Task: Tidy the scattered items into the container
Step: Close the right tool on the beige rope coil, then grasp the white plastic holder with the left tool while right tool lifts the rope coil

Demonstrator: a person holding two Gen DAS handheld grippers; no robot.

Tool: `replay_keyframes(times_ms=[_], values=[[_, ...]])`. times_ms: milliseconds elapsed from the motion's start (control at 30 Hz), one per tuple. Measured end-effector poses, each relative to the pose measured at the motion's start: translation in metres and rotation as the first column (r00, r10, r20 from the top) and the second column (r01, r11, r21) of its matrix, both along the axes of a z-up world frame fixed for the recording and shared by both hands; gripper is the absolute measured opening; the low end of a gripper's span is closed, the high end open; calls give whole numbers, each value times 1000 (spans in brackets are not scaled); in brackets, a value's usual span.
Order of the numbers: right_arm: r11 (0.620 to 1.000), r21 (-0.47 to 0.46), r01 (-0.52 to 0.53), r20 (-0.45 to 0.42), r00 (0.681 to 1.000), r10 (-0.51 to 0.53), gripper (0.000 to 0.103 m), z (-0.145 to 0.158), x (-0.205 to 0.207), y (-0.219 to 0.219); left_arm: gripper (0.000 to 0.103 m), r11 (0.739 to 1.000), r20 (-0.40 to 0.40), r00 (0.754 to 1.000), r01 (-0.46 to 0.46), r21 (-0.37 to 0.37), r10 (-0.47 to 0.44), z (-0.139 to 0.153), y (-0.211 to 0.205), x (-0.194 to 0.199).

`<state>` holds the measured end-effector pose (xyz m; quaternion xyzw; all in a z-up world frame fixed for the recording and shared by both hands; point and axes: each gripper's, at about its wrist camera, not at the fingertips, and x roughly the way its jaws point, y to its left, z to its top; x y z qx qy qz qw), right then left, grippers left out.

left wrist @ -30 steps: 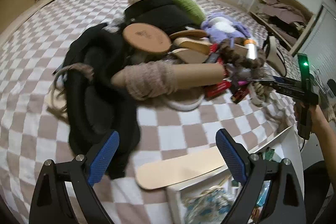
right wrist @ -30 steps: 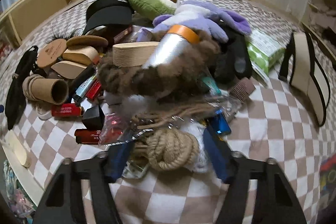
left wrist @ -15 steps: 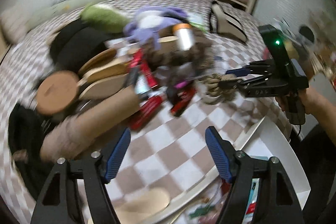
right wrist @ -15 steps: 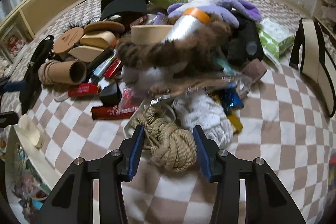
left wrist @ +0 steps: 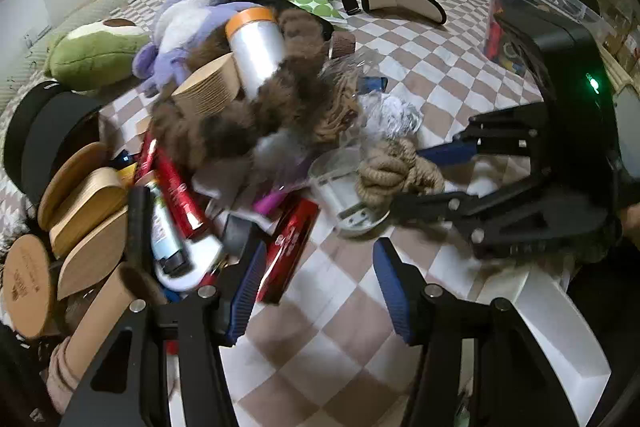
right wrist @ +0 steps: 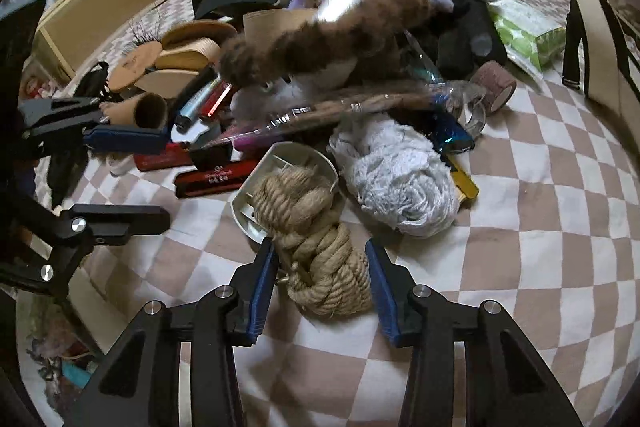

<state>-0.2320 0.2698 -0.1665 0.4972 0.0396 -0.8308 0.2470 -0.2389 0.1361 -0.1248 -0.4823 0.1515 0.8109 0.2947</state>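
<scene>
My right gripper [right wrist: 320, 283] has its blue pads on either side of the rope bundle [right wrist: 316, 251]; I cannot tell whether they press it. The rope lies on the checkered bedspread [right wrist: 540, 267] near its front edge, its far end over a white tray [right wrist: 280, 163]. My left gripper [left wrist: 316, 291] is spread, holding nothing, above a red tube [left wrist: 288, 247]. The white container [left wrist: 560, 331] sits off the bed's front edge.

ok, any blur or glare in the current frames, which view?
Left wrist: motion smear on the furry brown item and clear plastic; glare on the red tubes; fisheye bends the checks. Right wrist: sharper, the rope bundle is crisp between the fingers, but the furry brown item is smeared.
</scene>
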Motion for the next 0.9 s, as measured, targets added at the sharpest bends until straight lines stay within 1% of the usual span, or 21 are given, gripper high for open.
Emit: replay_keyframes(times_ms=[100,167,267,367,433,633,733,900], values=[[1000,-28,7,1,1000,-7,45,1,-1,2,55,1000,-3,1000,-17,-16,17,0,2,-5],[999,-35,5,-15,1000,-5,45,2,0,2,55,1000,1,1000,-22,-9,22,1,1,-9],[999,-41,4,-29,1000,-5,45,4,1,1,55,1000,25,1000,-6,19,6,1,-1,-10],[999,-37,16,-29,999,-17,45,6,0,3,41,999,71,997,8,50,-12,-5,-4,-8],[999,-29,32,-24,999,-33,41,7,-2,8,41,997,101,995,17,70,-24,-8,-5,-6],[997,-6,78,-10,997,-78,38,10,-8,20,40,991,184,981,33,130,-57,-19,-8,-3],[997,12,79,-8,997,-79,36,8,-12,19,40,990,201,978,24,140,-53,-24,-5,-6],[997,61,47,-22,999,-46,36,1,-29,-4,41,990,210,978,-21,137,-8,-31,-11,-12]])
